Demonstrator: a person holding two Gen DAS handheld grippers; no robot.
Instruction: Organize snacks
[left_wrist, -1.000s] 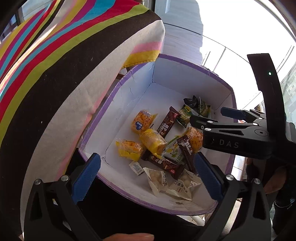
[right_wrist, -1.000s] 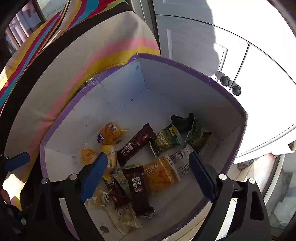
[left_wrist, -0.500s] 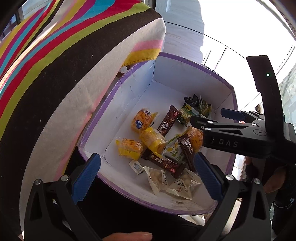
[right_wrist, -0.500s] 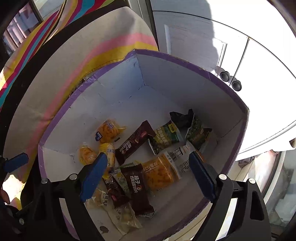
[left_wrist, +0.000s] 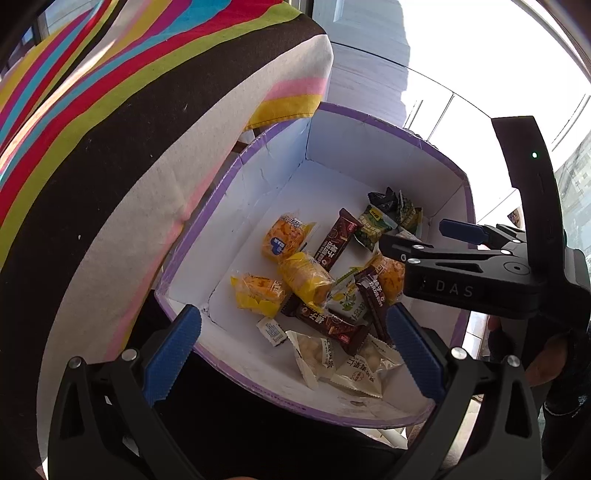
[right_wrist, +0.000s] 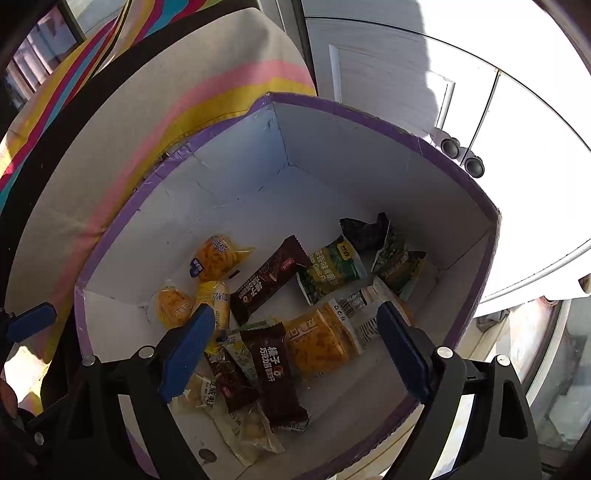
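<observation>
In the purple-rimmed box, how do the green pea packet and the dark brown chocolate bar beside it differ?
The green pea packet is wide, crinkled and yellow-labelled; the dark brown chocolate bar is narrow, long and smooth. The packet lies nearer the box's far right corner, the bar towards the middle. Both are sealed and lie flat on the white floor.

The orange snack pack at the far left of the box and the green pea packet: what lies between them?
A dark brown chocolate bar lies slantwise between the orange snack pack and the green pea packet, clearest in the right wrist view.
</observation>
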